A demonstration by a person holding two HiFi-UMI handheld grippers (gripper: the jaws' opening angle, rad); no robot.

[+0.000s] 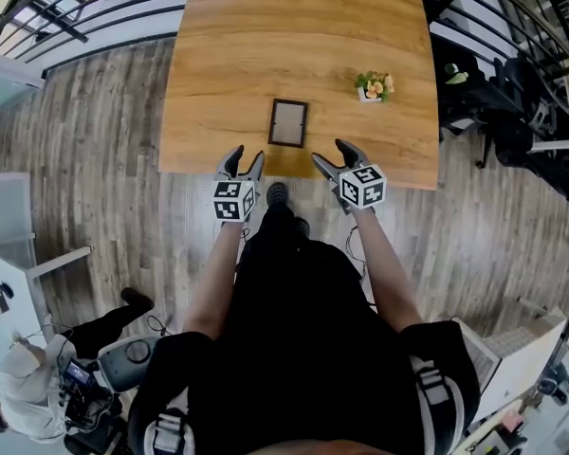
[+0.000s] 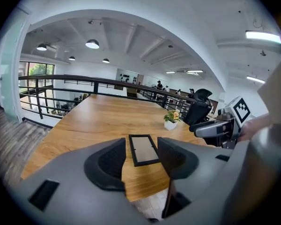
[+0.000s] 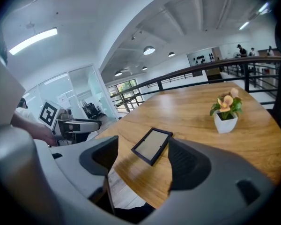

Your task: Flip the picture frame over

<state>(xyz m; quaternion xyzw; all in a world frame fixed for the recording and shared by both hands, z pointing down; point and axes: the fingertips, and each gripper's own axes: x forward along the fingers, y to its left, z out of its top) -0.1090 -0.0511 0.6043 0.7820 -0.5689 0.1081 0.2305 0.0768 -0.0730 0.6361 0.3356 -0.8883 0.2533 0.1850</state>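
A small black picture frame (image 1: 288,123) lies flat near the front edge of the wooden table (image 1: 266,36). It shows beyond the jaws in the left gripper view (image 2: 143,149) and in the right gripper view (image 3: 152,146). My left gripper (image 1: 245,160) hovers at the table's front edge, just left of the frame, open and empty. My right gripper (image 1: 333,154) hovers at the same edge, just right of the frame, also open with nothing between its jaws. Neither gripper touches the frame.
A small white pot with flowers (image 1: 373,86) stands on the table right of the frame. Black railings (image 1: 66,8) run behind the table, and office chairs (image 1: 512,102) stand to the right. Another person (image 1: 38,396) crouches on the wood floor at lower left.
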